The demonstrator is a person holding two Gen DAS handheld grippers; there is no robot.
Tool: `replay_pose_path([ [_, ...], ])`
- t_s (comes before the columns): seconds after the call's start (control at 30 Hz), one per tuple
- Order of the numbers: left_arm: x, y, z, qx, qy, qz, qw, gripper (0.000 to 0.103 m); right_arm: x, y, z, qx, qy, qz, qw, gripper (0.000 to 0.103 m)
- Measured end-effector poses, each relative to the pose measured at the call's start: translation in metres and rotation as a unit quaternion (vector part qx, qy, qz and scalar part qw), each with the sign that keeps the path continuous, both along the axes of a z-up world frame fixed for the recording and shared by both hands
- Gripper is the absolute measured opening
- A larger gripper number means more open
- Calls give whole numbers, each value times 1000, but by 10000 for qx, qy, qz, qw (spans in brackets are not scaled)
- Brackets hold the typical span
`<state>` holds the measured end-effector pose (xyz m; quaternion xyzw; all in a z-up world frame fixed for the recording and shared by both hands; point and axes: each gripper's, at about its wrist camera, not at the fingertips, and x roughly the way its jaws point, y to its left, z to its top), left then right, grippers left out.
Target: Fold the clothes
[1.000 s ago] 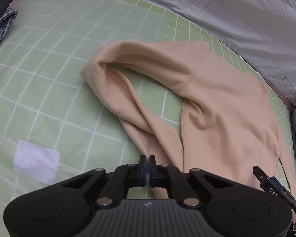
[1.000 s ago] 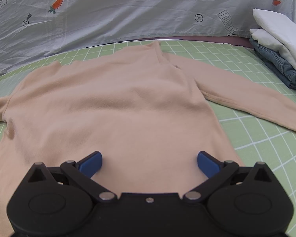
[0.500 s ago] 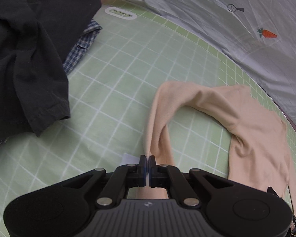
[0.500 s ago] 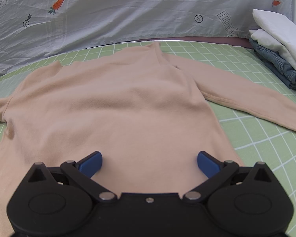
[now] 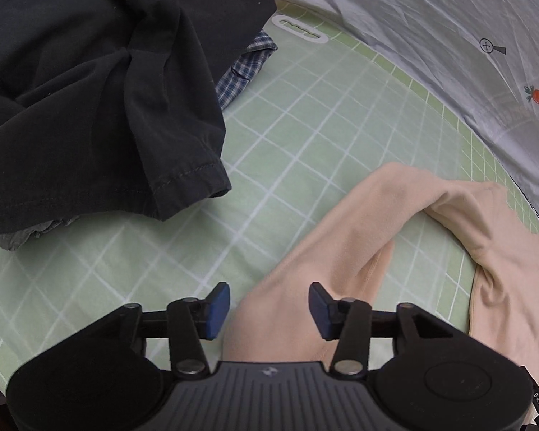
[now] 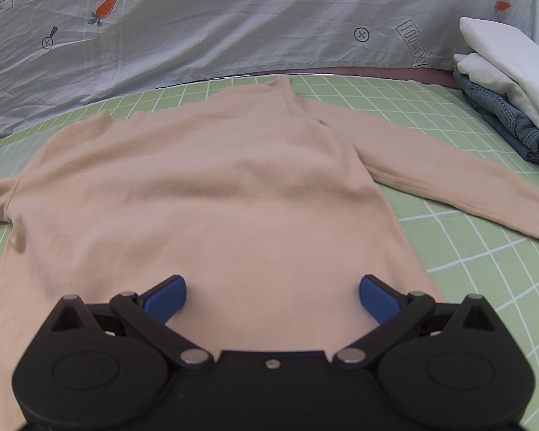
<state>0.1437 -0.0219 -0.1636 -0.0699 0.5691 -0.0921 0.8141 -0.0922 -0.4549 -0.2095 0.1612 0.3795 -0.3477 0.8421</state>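
A peach long-sleeved sweater (image 6: 212, 194) lies spread flat on the green grid mat (image 6: 485, 251), its right sleeve (image 6: 449, 176) stretched out to the right. In the left wrist view its other sleeve (image 5: 341, 237) lies stretched toward the camera, the cuff end lying under my left gripper (image 5: 269, 309). That gripper's jaws are opening; the sleeve lies between the blue pads (image 5: 217, 309) and they do not press on it. My right gripper (image 6: 271, 300) hovers wide open over the sweater's lower body, with nothing held.
A heap of dark clothing (image 5: 90, 72) with a checked shirt (image 5: 248, 68) beneath it lies at the left of the mat. Folded white cloth and jeans (image 6: 503, 107) are stacked at the far right. A grey printed sheet (image 6: 233, 18) rises behind the mat.
My left gripper pulled the sleeve out to the left, toward the dark clothing heap, then opened and released it. The right gripper stayed still and open.
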Motion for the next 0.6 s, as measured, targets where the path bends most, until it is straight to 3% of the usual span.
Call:
replay_pose_path([
  [0.1,-10,5,-10,-140,167,-16,9998,55,0,1,0,-2,2,0,10000,103],
  [0.13,-14,6,-12,-149,190,-42,9997,48,0,0,0,-1,4,1,10000,103],
  [0.17,-17,6,-14,-158,211,-67,9996,26,1,0,0,-1,5,1,10000,103],
  [0.2,-18,7,-16,-137,288,-80,9995,14,0,0,0,1,12,7,10000,103],
  [0.23,-20,7,-18,-116,366,-93,9992,8,0,0,0,4,19,13,10000,103],
  [0.57,-24,46,1,-358,593,-727,9949,6,-2,-3,2,71,76,218,9997,103],
  [0.6,-25,48,0,-106,561,-734,9957,6,-2,-3,3,67,74,210,9997,103],
])
